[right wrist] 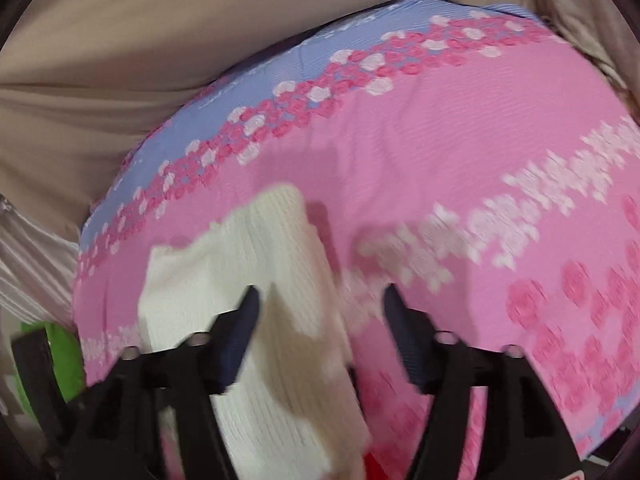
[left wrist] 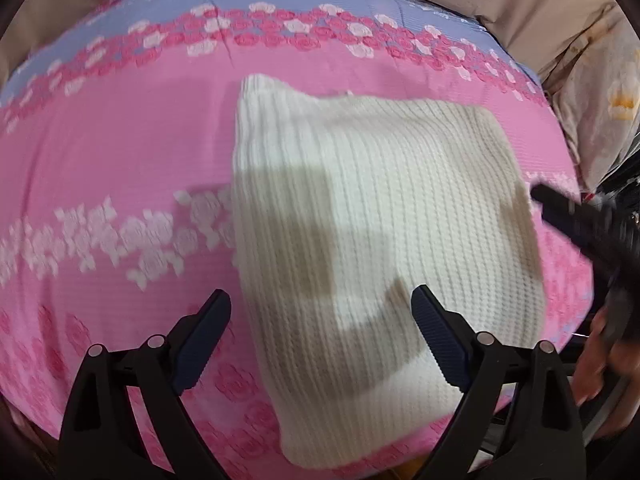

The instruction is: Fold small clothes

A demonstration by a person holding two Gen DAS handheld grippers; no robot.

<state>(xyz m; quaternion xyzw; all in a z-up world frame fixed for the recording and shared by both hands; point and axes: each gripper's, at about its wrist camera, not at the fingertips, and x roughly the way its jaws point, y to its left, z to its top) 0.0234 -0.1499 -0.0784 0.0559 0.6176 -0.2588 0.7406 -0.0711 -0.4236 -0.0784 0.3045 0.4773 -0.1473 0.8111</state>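
A white ribbed knit garment (left wrist: 372,248) lies folded flat on the pink flowered cloth (left wrist: 120,160). My left gripper (left wrist: 320,312) is open and empty, hovering above the garment's near left part. The right gripper's black body (left wrist: 580,224) shows at the right edge, beside the garment's right side. In the right wrist view the garment (right wrist: 256,320) lies below my right gripper (right wrist: 320,304), which is open and empty above its edge. That view is blurred.
The pink cloth has a blue band with rose print (left wrist: 280,0) at the far side. Beige fabric (right wrist: 120,40) surrounds it. A pale patterned pillow (left wrist: 600,108) is at the right. A green object (right wrist: 64,356) sits off the cloth's edge.
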